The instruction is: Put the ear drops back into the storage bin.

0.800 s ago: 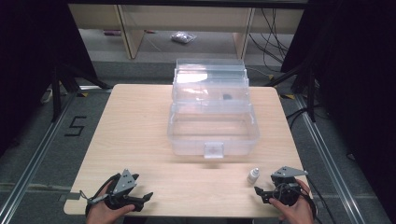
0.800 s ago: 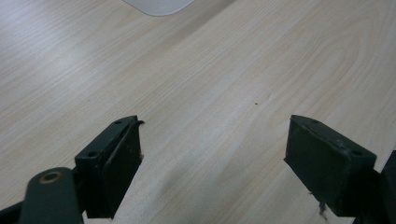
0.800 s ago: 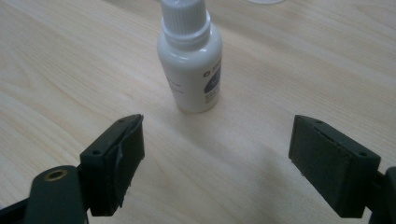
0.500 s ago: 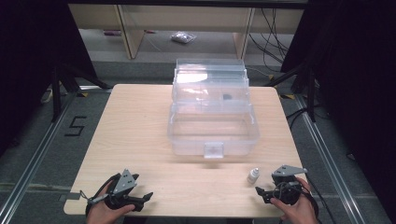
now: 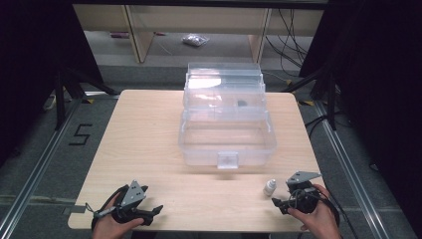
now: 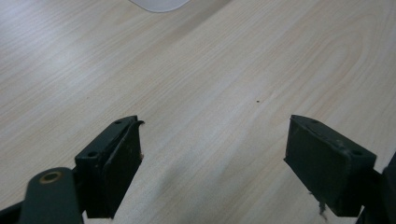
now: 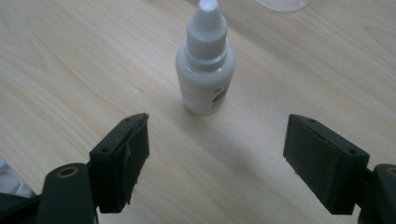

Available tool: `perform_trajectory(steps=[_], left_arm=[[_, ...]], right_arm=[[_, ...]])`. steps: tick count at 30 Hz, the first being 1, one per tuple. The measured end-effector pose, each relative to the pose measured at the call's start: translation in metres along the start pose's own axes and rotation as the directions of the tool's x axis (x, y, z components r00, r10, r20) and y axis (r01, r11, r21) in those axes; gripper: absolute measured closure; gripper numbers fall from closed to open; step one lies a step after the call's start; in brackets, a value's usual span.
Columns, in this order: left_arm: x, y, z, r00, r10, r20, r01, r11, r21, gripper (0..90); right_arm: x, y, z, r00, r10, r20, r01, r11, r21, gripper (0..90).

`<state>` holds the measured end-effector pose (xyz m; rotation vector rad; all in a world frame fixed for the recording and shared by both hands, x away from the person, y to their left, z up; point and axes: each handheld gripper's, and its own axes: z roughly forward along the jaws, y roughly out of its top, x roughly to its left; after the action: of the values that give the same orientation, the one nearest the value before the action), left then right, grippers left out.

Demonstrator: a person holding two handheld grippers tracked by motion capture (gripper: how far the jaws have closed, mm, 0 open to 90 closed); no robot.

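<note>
A small white dropper bottle (image 5: 269, 187) stands upright on the wooden table (image 5: 149, 129) near its front right. In the right gripper view the bottle (image 7: 205, 63) stands just ahead of the two black jaws, untouched. My right gripper (image 5: 281, 201) (image 7: 217, 158) rests at the front right edge, open, a short way behind and right of the bottle. A hand holds my left gripper (image 5: 152, 211) (image 6: 212, 163) at the front left edge; its jaws are open over bare wood.
A clear plastic box (image 5: 226, 127) with its lid raised stands at the middle back of the table, a latch tab at its front. A tiny dark speck (image 6: 258, 100) marks the wood ahead of the left jaws. Shelves and cables lie beyond the table.
</note>
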<state>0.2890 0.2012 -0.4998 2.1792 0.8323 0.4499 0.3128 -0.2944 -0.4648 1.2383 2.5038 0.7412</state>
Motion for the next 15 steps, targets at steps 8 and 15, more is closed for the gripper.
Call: perform_trajectory(steps=[8, 15], left_arm=[[-0.001, 0.000, 0.000, 1.0000, -0.003, -0.001, 0.003, 1.0000, 0.001, 18.0], [0.000, 0.000, 0.000, 1.0000, 0.001, -0.002, -0.001, 1.0000, 0.001, 18.0]], right_arm=[[0.003, 0.010, -0.001, 0.9998, -0.020, 0.000, 0.020, 0.999, 0.043, 25.0], [0.003, 0.022, 0.003, 0.9985, -0.055, -0.005, 0.056, 0.995, 0.083, 26.1]])
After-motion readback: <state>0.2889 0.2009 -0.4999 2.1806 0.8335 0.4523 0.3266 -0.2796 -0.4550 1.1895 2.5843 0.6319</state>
